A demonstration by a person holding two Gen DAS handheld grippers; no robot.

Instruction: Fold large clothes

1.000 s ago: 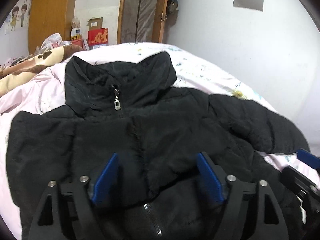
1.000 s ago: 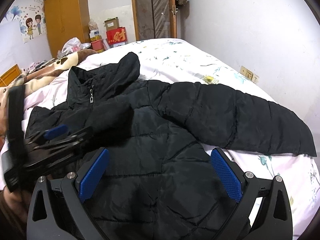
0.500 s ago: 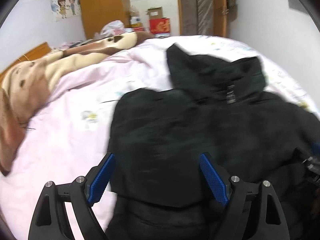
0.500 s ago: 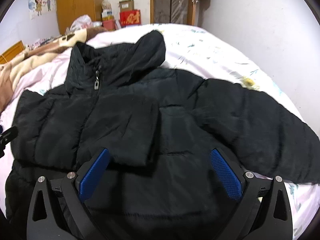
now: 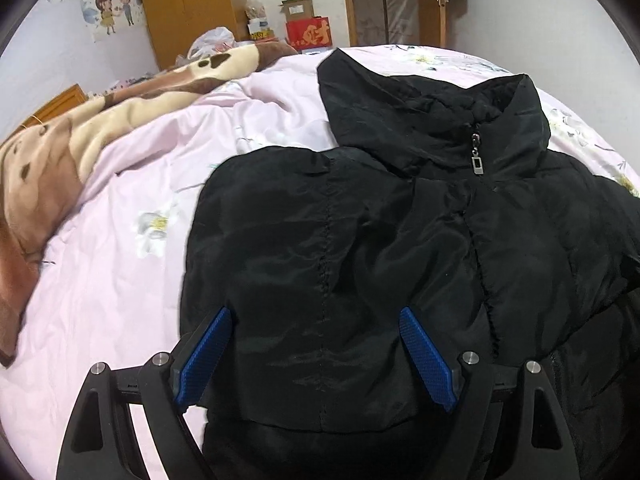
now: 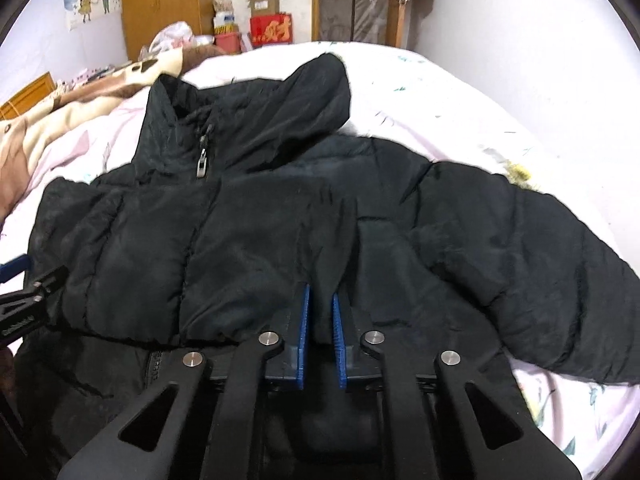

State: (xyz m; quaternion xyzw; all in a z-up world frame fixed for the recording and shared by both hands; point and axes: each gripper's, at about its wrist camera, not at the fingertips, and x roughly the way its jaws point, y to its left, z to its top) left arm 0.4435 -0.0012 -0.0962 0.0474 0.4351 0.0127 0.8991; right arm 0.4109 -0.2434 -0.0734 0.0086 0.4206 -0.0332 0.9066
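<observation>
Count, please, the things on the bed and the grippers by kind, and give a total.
Black jacket: 1
Brown and cream blanket: 1
Grippers: 2, the left gripper and the right gripper
Total: 4

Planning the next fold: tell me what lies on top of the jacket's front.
One sleeve is folded across the black jacket, its cuff pinched by the right gripper. The other sleeve lies out on the bedsheet. The front beneath is hidden.
</observation>
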